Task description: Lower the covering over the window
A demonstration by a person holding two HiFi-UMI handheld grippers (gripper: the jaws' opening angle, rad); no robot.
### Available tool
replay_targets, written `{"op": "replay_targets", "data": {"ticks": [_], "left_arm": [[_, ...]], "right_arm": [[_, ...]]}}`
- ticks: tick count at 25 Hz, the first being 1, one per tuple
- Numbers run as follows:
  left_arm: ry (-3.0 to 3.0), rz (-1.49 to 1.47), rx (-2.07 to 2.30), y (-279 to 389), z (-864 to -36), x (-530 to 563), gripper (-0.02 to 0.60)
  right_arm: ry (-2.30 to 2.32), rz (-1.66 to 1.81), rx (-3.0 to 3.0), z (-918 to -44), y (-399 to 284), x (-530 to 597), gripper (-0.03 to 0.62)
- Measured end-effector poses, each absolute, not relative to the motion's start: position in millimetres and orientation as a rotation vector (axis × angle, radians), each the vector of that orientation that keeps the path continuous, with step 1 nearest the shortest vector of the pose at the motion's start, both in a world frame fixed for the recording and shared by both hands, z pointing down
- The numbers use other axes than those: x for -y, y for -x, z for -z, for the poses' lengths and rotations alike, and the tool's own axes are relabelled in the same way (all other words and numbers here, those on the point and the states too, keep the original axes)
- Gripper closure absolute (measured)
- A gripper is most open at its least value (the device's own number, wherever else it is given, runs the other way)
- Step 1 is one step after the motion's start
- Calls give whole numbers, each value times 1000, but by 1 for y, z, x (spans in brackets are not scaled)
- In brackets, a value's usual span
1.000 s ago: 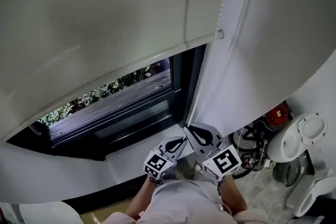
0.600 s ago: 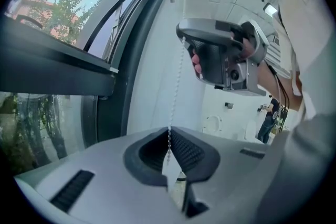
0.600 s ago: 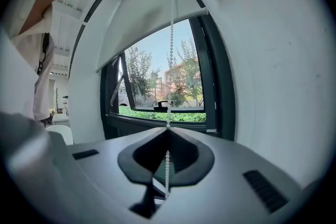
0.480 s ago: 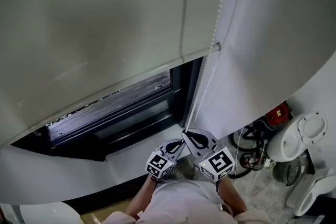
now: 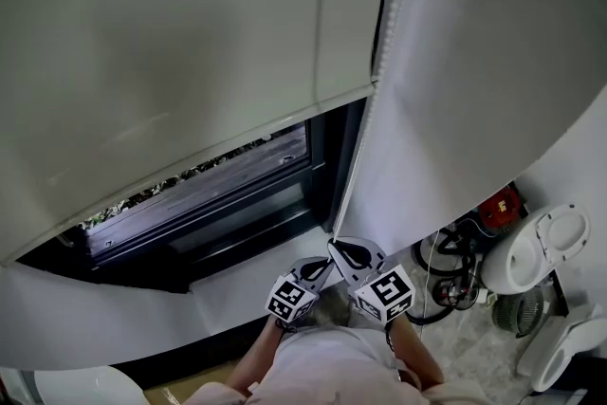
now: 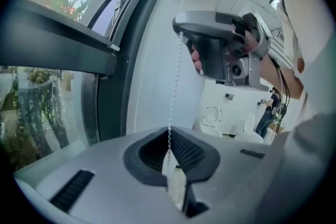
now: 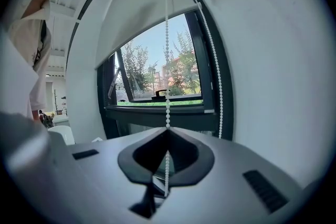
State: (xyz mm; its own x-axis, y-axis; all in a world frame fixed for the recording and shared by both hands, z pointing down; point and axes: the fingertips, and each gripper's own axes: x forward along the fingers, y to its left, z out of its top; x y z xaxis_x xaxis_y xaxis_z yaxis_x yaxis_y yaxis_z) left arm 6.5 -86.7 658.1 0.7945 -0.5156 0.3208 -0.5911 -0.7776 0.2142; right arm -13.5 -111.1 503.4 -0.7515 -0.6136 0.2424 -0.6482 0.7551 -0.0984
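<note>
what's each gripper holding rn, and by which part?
Both hold the blind's bead chain, on the same hanging strand. The right gripper pinches it higher up, and the left gripper pinches it just below.

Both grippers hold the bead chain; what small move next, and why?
Probably open the left gripper and regrip the bead chain above the right gripper: both clamp it low near the sill, while the blind leaves the window partly uncovered.
</note>
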Motion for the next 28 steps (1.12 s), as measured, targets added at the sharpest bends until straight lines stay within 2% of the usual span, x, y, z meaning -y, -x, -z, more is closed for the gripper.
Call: {"op": "replay_targets", "data": {"ticks": [10,13,17,28], "left_arm": [[-2685,-405,944,5,-643,82,560],[-2705,-341,950,9,-617,82,546],[-2754,-248,968,15,-574,85,495],[-2924,80,1026,27,-431,93,491]], "right_arm": [[-1022,-274,2762,-513,6,116,599],[-1020,-279,2767,-514,7,117,597],[-1010,-279,2775,-513,10,118,599],[-1003,-275,2777,-513,10,117,597]]}}
